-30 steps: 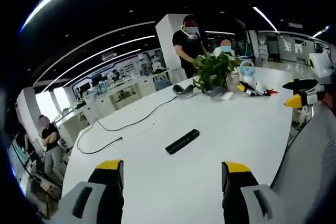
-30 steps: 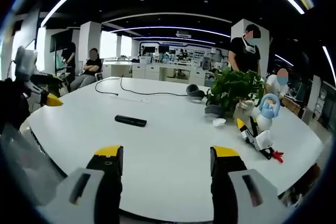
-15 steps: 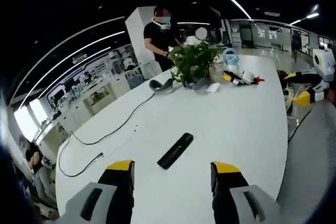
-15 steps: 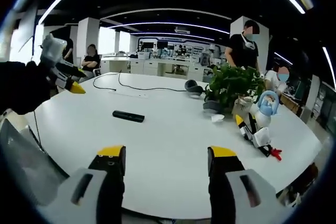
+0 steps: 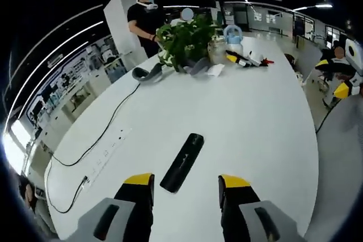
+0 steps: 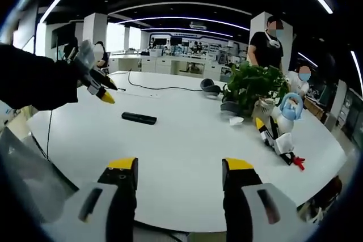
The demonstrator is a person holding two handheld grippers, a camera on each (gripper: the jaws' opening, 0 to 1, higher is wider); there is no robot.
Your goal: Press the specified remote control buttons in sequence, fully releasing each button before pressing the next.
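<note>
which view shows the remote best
The left gripper view: the black remote control lies large and close on the white table, just ahead of the left claw. In the right gripper view it is a small, distant dark bar with no detail.

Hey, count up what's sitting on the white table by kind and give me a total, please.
Remote control: 1
Potted plant: 1
Headphones: 1
Power strip with its black cable: 1
Toy figure: 1
Crumpled tissue: 1
Total: 6
</note>
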